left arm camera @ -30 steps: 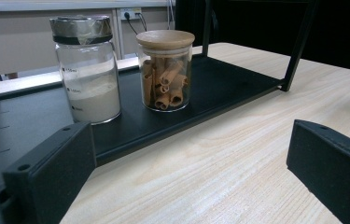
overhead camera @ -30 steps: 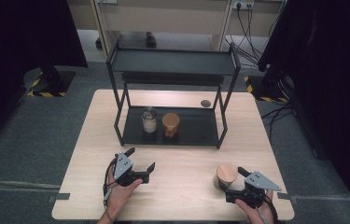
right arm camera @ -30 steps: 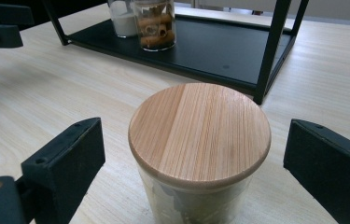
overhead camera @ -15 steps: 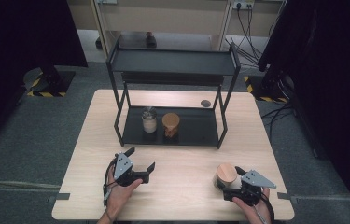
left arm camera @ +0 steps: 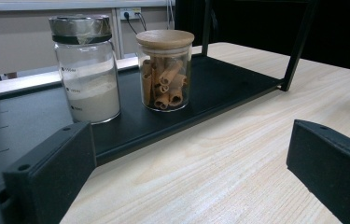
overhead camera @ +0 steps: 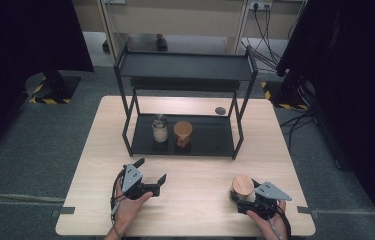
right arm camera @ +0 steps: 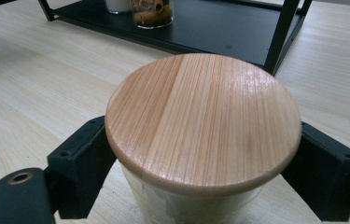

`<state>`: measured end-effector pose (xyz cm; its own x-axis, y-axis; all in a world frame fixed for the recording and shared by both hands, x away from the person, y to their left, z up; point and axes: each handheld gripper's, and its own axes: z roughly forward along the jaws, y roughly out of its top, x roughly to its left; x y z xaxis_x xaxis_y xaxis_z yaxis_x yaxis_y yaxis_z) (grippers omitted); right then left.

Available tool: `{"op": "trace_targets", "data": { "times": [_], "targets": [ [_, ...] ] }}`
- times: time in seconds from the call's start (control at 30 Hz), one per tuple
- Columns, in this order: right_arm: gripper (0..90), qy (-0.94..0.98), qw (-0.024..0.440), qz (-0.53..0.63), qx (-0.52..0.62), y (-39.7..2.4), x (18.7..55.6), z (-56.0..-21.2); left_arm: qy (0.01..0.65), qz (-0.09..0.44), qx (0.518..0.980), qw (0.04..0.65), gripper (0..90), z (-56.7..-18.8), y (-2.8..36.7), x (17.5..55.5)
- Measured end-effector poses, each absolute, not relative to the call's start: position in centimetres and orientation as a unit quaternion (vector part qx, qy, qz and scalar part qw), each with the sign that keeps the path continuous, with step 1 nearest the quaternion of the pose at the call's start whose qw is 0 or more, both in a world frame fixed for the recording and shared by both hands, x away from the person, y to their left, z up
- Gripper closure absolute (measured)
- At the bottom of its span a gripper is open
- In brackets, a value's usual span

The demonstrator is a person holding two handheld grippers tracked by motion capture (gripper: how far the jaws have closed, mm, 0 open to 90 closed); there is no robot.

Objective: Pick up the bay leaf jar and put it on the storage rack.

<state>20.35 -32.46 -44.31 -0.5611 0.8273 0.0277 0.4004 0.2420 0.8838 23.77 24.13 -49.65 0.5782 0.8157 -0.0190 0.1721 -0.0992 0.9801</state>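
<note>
A glass jar with a round wooden lid (overhead camera: 242, 185) (right arm camera: 203, 119) stands on the table near the front right. My right gripper (overhead camera: 247, 199) (right arm camera: 203, 163) is open, one jaw close on each side of the jar just below the lid. Whether the jaws touch the glass is hidden by the lid. My left gripper (overhead camera: 151, 171) rests open at the front left, with nothing between its jaws. Ahead of it, on the bottom shelf of the black rack (overhead camera: 207, 136) (left arm camera: 228, 86), stand a jar of white powder (overhead camera: 160, 129) (left arm camera: 86, 70) and a wooden-lidded jar of rolled brown sticks (overhead camera: 183, 133) (left arm camera: 164, 70).
The rack's black posts (overhead camera: 236, 130) (right arm camera: 282, 32) stand between the right-hand jar and the shelf. Its top shelf (overhead camera: 185, 65) is bare. A small dark disc (overhead camera: 220, 110) lies on the table behind the rack. Bare wood lies between the two grippers.
My right gripper has slid slightly forward and left, bringing its jaws around the wooden-lidded jar. The left gripper and the jars on the shelf have not moved.
</note>
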Motion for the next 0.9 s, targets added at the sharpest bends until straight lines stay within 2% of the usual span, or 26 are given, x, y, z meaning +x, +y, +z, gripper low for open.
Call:
{"op": "trace_targets", "data": {
  "times": [0.23, 0.63, 0.9],
  "targets": [
    [25.4, 0.756, 0.230, 0.461, 0.402, -32.5, 20.5, -44.5, 0.360, 0.284, 0.685, 0.566, 0.8, -49.7, 24.1, 23.8],
    [26.1, 0.748, 0.262, 0.467, 0.392, -32.7, 19.5, -43.6, 0.360, 0.284, 0.685, 0.566, 0.9, -49.7, 24.1, 23.8],
    [26.1, 0.743, 0.264, 0.474, 0.391, -33.1, 19.1, -43.0, 0.360, 0.284, 0.685, 0.566, 0.9, -49.7, 24.1, 23.8]
  ]
}}
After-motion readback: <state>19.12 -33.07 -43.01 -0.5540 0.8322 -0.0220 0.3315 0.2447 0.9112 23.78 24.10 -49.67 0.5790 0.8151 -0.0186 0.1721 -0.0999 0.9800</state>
